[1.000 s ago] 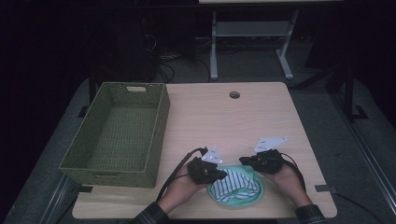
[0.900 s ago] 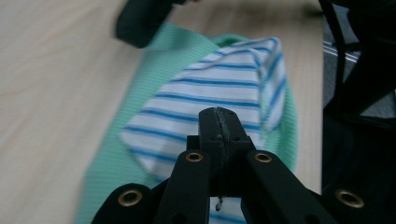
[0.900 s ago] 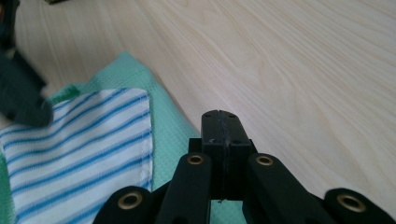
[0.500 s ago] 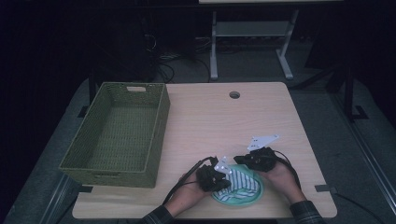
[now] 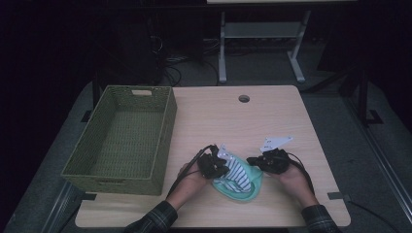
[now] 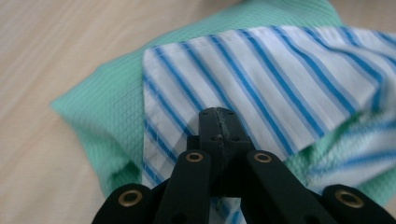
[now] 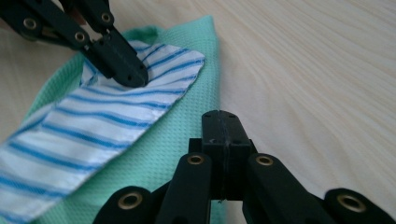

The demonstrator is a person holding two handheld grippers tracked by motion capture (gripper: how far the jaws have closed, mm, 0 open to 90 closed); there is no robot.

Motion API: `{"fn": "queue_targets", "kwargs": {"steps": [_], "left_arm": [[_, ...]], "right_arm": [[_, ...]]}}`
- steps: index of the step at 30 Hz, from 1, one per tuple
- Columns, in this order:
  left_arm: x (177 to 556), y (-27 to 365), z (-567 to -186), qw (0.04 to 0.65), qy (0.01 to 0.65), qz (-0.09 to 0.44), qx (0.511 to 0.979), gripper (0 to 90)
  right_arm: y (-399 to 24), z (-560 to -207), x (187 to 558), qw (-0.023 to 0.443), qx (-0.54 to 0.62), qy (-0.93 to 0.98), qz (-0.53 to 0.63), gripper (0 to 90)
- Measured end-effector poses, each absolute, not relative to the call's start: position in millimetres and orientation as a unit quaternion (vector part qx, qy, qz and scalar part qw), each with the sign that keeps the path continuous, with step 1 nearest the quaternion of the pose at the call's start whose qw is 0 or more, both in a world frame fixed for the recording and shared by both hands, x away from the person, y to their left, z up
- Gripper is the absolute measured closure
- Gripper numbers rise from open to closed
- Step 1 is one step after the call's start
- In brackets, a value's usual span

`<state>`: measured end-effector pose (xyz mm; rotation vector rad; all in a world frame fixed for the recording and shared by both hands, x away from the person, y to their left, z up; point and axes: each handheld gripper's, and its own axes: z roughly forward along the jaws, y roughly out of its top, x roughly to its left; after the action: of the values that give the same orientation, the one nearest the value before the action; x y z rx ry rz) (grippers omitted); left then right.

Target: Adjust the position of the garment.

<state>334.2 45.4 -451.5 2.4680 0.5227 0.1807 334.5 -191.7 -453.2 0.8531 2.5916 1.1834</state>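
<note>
A white cloth with blue stripes (image 5: 239, 173) lies on top of a green waffle-weave cloth (image 5: 236, 191) near the table's front edge. My left gripper (image 5: 217, 165) is shut, and its tip rests on the striped cloth (image 6: 261, 79) near a corner; no fabric shows between the jaws. In the right gripper view that left gripper (image 7: 133, 74) comes in from the upper left onto the striped cloth (image 7: 93, 121). My right gripper (image 7: 223, 122) is shut and hovers over the right edge of the green cloth (image 7: 187, 116). In the high view the right gripper (image 5: 257, 161) sits just right of the pile.
A green woven basket (image 5: 104, 167) stands along the table's left side, with nothing inside. A round cable hole (image 5: 244, 98) sits at the table's far edge. Bare wood (image 5: 233, 126) stretches between the cloths and the far edge.
The left gripper has moved away from the front edge onto the striped cloth. The cloth pile looks more bunched and folded than before. The right gripper has barely shifted.
</note>
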Motion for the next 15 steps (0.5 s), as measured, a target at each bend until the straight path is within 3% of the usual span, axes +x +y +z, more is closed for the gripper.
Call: {"fn": "queue_targets", "kwargs": {"steps": [6,15], "left_arm": [[330.6,57.4,-438.8,0.337,0.212,0.051,0.916,89.5],[285.1,71.0,-434.3,0.347,0.189,0.018,0.919,89.5]], "right_arm": [[-190.6,-455.1,347.8,0.090,0.298,0.862,0.399,90.0],[-184.4,-464.9,355.2,0.078,0.303,0.869,0.384,90.0]]}}
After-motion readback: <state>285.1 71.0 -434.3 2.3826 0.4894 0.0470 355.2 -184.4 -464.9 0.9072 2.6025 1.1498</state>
